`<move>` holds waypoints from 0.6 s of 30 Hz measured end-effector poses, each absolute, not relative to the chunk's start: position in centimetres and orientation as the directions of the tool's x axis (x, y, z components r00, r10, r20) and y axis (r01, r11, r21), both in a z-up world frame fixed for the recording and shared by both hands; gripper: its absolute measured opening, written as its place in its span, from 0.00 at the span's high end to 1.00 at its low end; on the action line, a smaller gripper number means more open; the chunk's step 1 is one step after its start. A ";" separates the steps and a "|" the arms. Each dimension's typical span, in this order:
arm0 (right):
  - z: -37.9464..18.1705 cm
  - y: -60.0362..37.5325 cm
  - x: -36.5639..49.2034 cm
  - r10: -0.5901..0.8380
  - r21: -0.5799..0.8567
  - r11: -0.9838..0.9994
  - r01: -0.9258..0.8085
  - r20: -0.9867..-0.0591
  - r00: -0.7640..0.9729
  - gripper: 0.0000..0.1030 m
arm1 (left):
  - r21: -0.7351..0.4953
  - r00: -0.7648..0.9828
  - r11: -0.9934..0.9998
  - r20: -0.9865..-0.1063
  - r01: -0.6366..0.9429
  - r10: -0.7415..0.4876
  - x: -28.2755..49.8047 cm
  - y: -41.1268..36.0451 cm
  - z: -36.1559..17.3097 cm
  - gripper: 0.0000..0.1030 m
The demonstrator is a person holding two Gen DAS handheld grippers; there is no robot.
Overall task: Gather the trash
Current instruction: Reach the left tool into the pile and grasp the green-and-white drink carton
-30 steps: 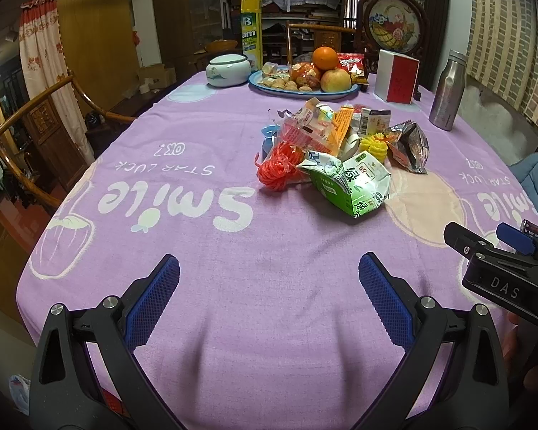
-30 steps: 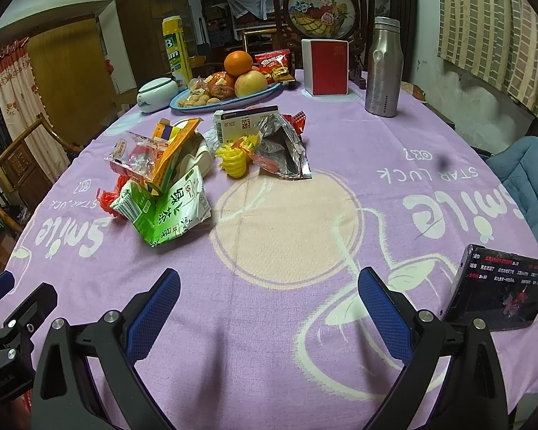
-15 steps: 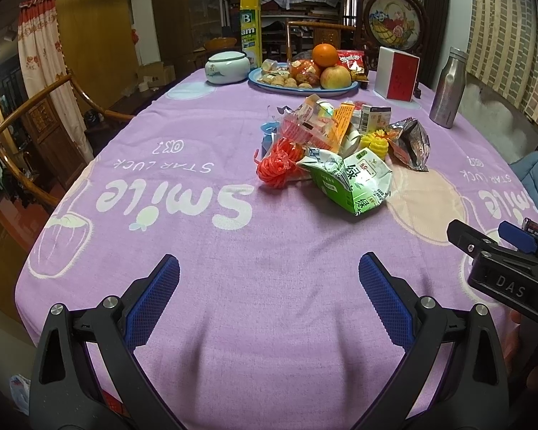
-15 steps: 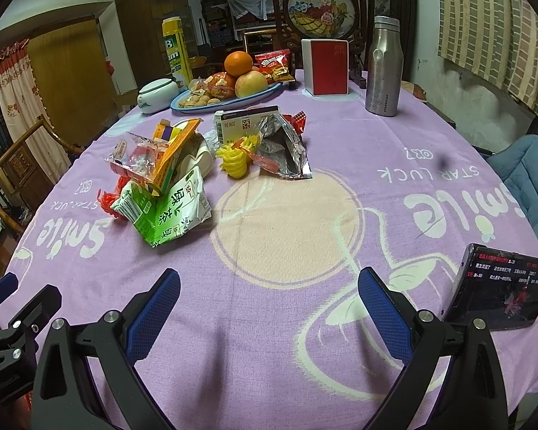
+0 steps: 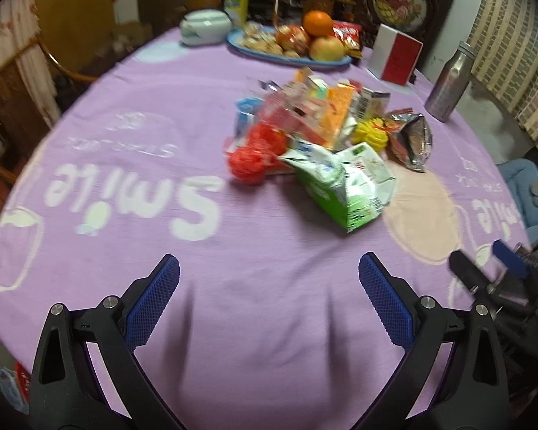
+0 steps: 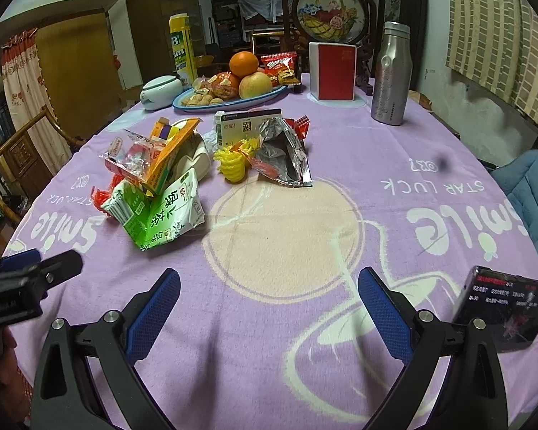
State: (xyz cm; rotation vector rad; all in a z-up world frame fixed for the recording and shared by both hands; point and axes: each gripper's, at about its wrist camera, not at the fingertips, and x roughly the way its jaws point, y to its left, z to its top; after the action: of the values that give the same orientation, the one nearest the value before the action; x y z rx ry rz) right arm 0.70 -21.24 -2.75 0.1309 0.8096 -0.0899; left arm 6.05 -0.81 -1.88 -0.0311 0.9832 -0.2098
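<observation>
A heap of trash lies mid-table on the purple cloth: a crushed green tea carton (image 5: 344, 186) (image 6: 161, 215), a red mesh net (image 5: 254, 154), an orange box with clear wrappers (image 6: 161, 154), a yellow net (image 6: 235, 161), a foil snack bag (image 6: 285, 154) and a small white box (image 6: 247, 125). My left gripper (image 5: 269, 308) is open and empty over the cloth, short of the carton. My right gripper (image 6: 269, 311) is open and empty over the pale circle, to the right of the heap.
A blue fruit plate (image 6: 229, 96), a white lidded pot (image 6: 159, 91), a red-and-white box (image 6: 335, 71), a steel bottle (image 6: 391, 75) and a yellow-green carton (image 6: 181, 50) stand at the far side. A dark phone (image 6: 509, 308) lies near the right edge. Wooden chairs stand left.
My left gripper has moved forward and tilted toward the trash heap, which looks larger and blurred. My right gripper has barely moved. Both stay open.
</observation>
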 end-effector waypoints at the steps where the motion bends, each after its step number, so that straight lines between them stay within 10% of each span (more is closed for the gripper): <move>1: -2.9 -21.4 1.0 -0.024 0.086 0.988 0.127 -0.730 0.683 0.05 | -0.135 0.521 0.978 -0.829 0.162 -0.201 6.5 -1.2 -2.0 0.07; 13: -4.1 -23.0 2.2 0.031 0.140 0.984 0.113 -0.752 0.658 0.05 | -0.149 0.512 0.988 -0.846 0.036 -0.147 12.1 -3.7 -3.0 0.07; 18: -4.2 -23.0 2.1 0.044 0.143 0.985 0.098 -0.750 0.660 0.05 | -0.149 0.508 0.989 -0.852 0.002 -0.129 13.3 -3.7 -3.3 0.36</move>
State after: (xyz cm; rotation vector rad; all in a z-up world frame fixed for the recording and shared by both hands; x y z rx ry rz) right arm 2.15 -22.96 -4.19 0.1773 0.8512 -0.0307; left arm 13.27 -3.75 -3.34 -0.1344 1.0362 -0.0792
